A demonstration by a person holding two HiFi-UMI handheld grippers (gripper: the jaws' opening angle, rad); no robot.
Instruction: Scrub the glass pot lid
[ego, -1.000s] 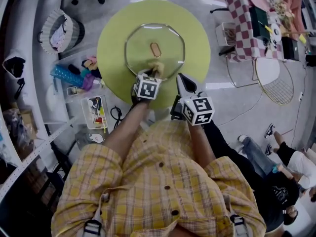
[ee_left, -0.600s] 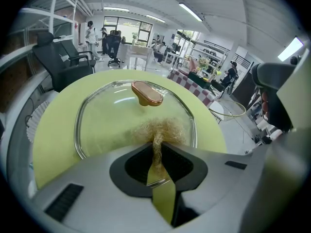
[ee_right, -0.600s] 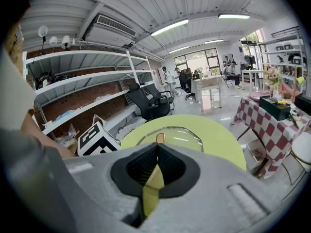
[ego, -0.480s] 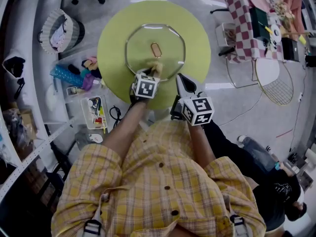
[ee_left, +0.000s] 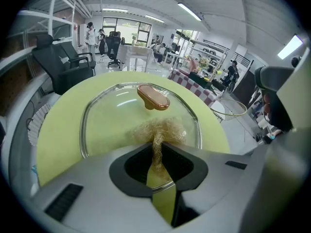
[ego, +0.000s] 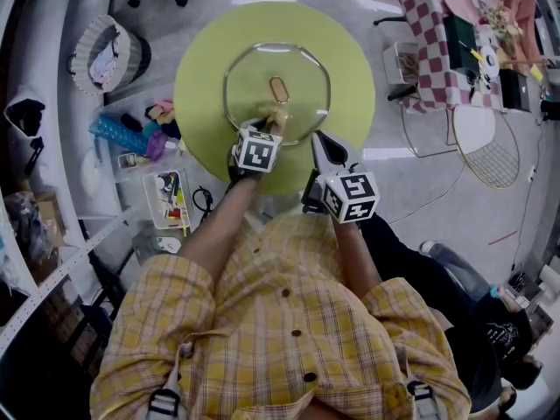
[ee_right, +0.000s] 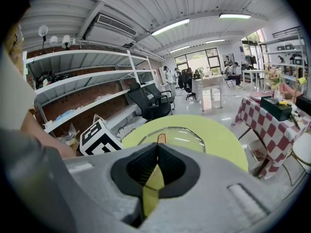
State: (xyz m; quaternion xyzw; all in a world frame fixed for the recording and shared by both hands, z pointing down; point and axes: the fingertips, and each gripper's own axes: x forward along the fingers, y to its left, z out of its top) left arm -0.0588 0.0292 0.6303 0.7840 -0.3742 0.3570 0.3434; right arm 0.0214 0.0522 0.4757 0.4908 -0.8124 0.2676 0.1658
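A glass pot lid [ego: 276,70] with a metal rim and a copper-coloured knob [ego: 278,87] lies flat on the round yellow-green table [ego: 350,86]. My left gripper [ego: 269,128] is shut on a tuft of golden scrubber [ee_left: 158,128], which presses on the near part of the lid [ee_left: 112,115] just in front of the knob [ee_left: 153,97]. My right gripper [ego: 322,145] hovers shut and empty over the table's near edge, right of the left one. In the right gripper view the lid [ee_right: 172,133] shows beyond the jaws.
Left of the table on the floor lie a white basket [ego: 105,55], a blue item [ego: 118,132] and a clear box of small things [ego: 166,198]. A checkered table [ego: 433,33] and wire chairs [ego: 486,143] stand at the right. A person [ego: 490,331] is at the lower right.
The left gripper with the scrubber has slid slightly forward on the lid. The right gripper has stayed put. The person at the lower right has moved.
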